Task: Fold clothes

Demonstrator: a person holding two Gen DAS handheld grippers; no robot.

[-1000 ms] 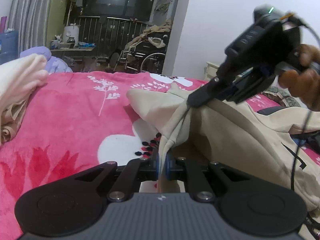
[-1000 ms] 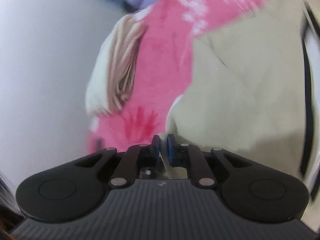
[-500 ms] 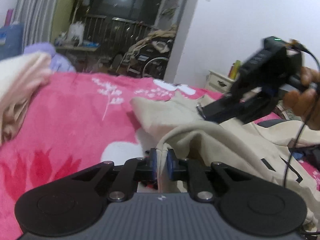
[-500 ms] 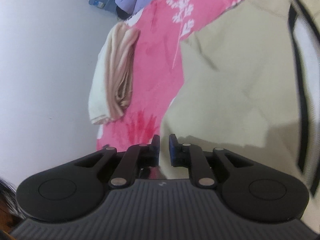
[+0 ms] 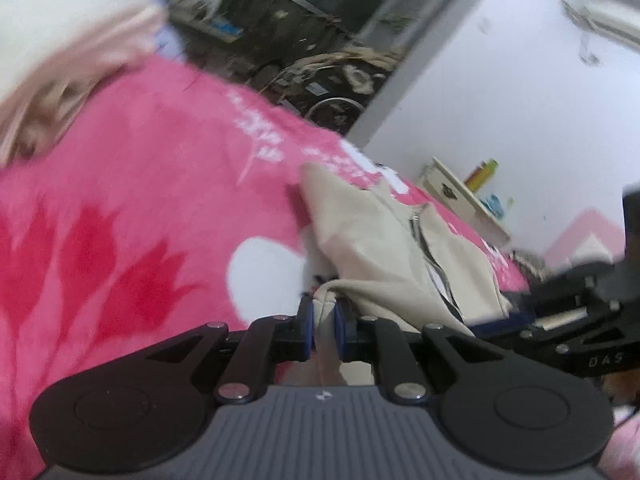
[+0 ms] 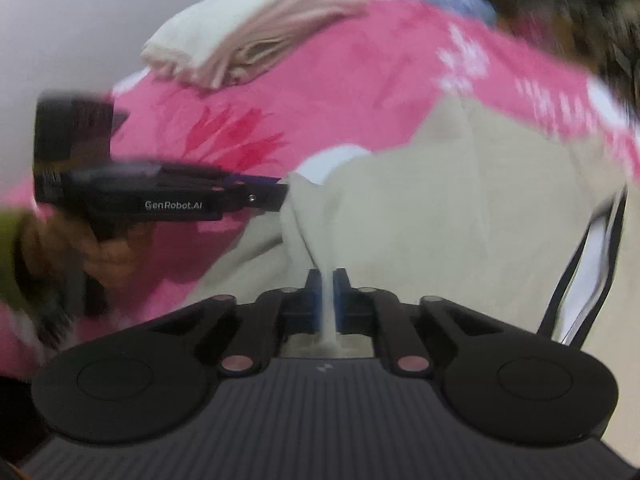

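Left tongs [image 5: 322, 326]: blue pads clamped on a bunched fold of the beige garment [image 5: 372, 240], cloth filling the narrow gap between them. In the right wrist view the same tool [image 6: 280, 194] enters from 9 o'clock, tip pinching a cloth corner, a hand [image 6: 76, 248] gripping its handle.

Right tongs [image 6: 327, 300]: pads clamped on a thin pulled strand of the same garment [image 6: 460, 208], which rises from the gap toward 12 o'clock. In the left wrist view this tool's black body [image 5: 568, 320] sits at 3 o'clock, low against the garment edge; its tip is hidden there.

Beige garment: zip-front top, zipper [image 5: 424, 248] running diagonally, partly open. Lies crumpled on the bed, from centre out toward 2 o'clock in the left wrist view. Dark stripe trim [image 6: 580, 272] at 3 o'clock in the right wrist view.

Pink blanket [image 5: 120, 200]: covers the bed, red flower and white sprig print, under the garment.

Folded cream and tan clothes [image 6: 248, 36]: 1 stack on the blanket at 11 o'clock, well apart from the garment.

White nightstand [image 5: 456, 196]: at 2 o'clock against the white wall [image 5: 500, 80].

Background at 12 o'clock: dark, cluttered, blurred.
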